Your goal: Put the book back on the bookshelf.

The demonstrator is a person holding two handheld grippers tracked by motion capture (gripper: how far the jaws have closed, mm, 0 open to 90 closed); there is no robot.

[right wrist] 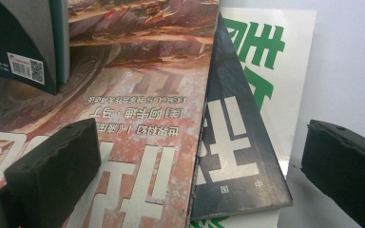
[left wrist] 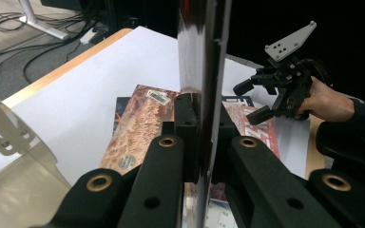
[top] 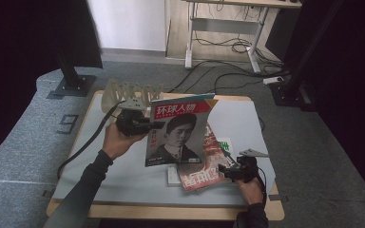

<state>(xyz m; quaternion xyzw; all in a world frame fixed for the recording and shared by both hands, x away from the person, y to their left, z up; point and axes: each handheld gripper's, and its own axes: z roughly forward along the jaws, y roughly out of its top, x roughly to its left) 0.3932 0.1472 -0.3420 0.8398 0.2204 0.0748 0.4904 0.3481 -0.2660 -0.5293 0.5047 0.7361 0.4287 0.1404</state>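
My left gripper [top: 152, 126] is shut on the left edge of a magazine [top: 178, 133] with a red title band and a portrait cover, holding it upright above the table. In the left gripper view the jaws [left wrist: 202, 142] clamp the magazine's [left wrist: 204, 57] thin edge. A stack of magazines lies flat beneath: a red one [right wrist: 138, 95], a dark one [right wrist: 233, 147] and a white one with green letters [right wrist: 266, 57]. My right gripper [top: 227, 170] stands open at the stack's right corner, with its pads [right wrist: 52, 161] on either side of the red and dark covers and nothing pressed between them.
A pale slotted file rack [top: 126, 92] stands at the table's back left, just behind the left hand. The grey tabletop [top: 237, 118] has a wooden rim. Dark stands, cables and desk legs lie on the floor beyond.
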